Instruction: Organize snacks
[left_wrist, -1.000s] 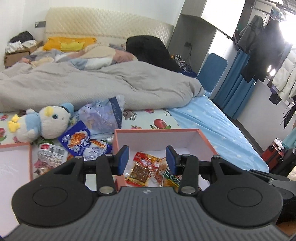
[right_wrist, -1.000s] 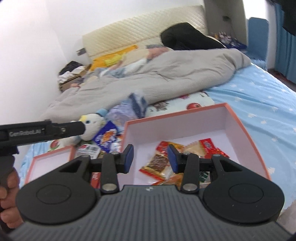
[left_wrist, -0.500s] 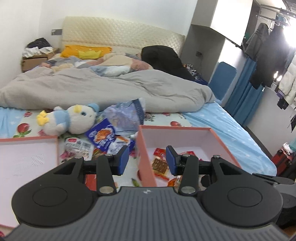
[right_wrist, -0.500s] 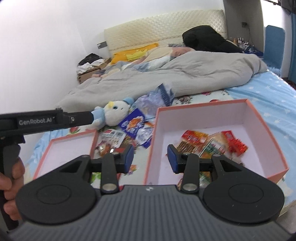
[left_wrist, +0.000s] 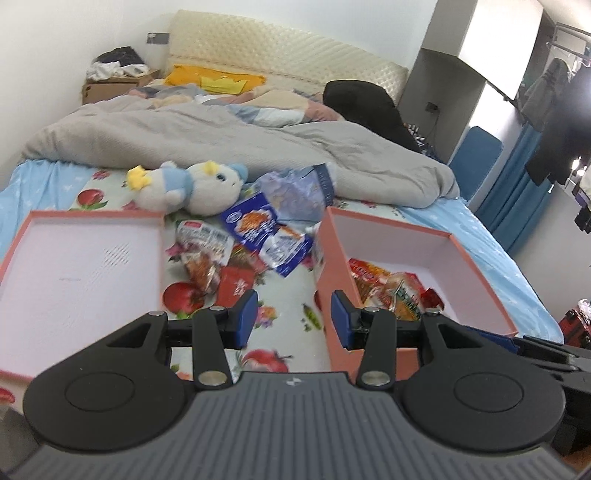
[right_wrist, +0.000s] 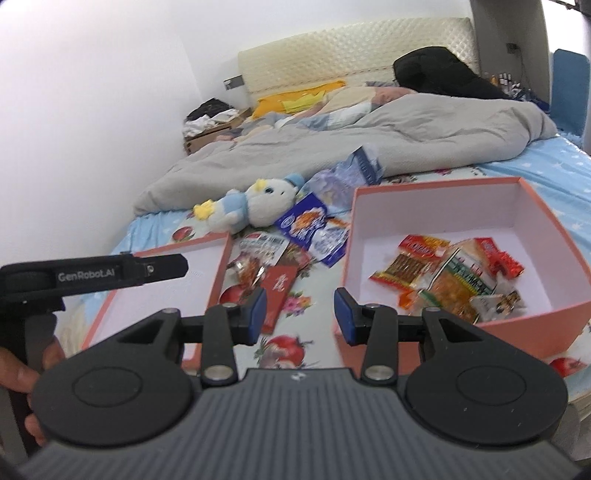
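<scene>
A pink box (left_wrist: 476, 266) (right_wrist: 436, 206) on the bed holds several snack packets (right_wrist: 443, 273) (left_wrist: 388, 284). Its lid (left_wrist: 74, 266) (right_wrist: 199, 284) lies open side up to the left. Between them lie loose snacks: a blue packet (left_wrist: 258, 229) (right_wrist: 306, 225), a red packet (left_wrist: 234, 284) (right_wrist: 279, 288), a clear packet (left_wrist: 207, 240) (right_wrist: 262, 247). My left gripper (left_wrist: 293, 319) is open and empty above the sheet between lid and box. My right gripper (right_wrist: 299, 314) is open and empty over the same gap. The left gripper's body (right_wrist: 92, 275) shows at the left of the right wrist view.
A plush duck (left_wrist: 188, 186) (right_wrist: 251, 203) and a crumpled blue plastic bag (left_wrist: 299, 192) (right_wrist: 347, 173) lie behind the snacks. A grey duvet (left_wrist: 221, 144) covers the far bed. A blue chair (left_wrist: 476, 155) and curtains stand at the right.
Both grippers have swung left and back from over the box to the gap between box and lid. Both stay open and empty.
</scene>
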